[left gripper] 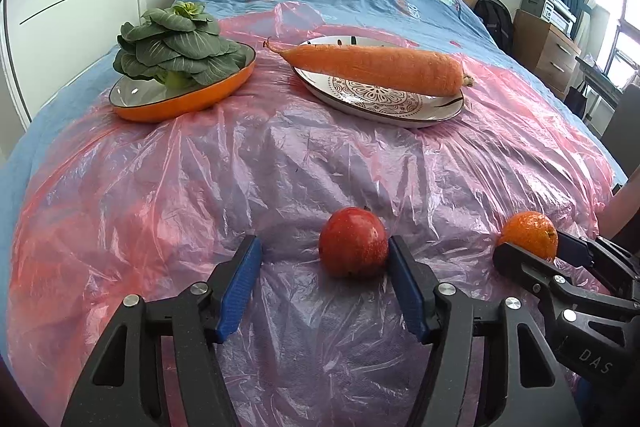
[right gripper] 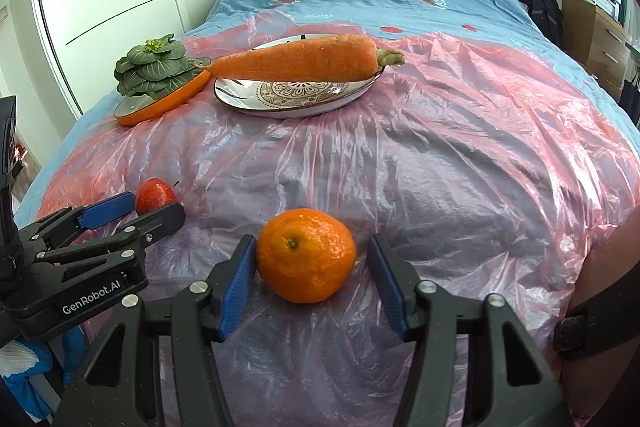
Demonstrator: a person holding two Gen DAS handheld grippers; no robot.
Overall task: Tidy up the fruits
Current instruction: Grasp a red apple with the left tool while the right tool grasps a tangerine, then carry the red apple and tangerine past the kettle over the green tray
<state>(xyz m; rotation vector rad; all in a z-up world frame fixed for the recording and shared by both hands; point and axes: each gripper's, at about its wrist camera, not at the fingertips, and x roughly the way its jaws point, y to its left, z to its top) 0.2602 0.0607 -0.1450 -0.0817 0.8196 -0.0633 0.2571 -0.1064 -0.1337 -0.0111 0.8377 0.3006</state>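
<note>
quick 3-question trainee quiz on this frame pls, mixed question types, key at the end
1. True or false: the carrot lies in the orange dish.
2. Which fruit sits between the right gripper fingers?
A) red apple
B) orange
C) carrot
3. Fill in: the leafy greens sit in the ___ dish.

Key
1. False; it lies across the patterned plate.
2. B
3. orange
</note>
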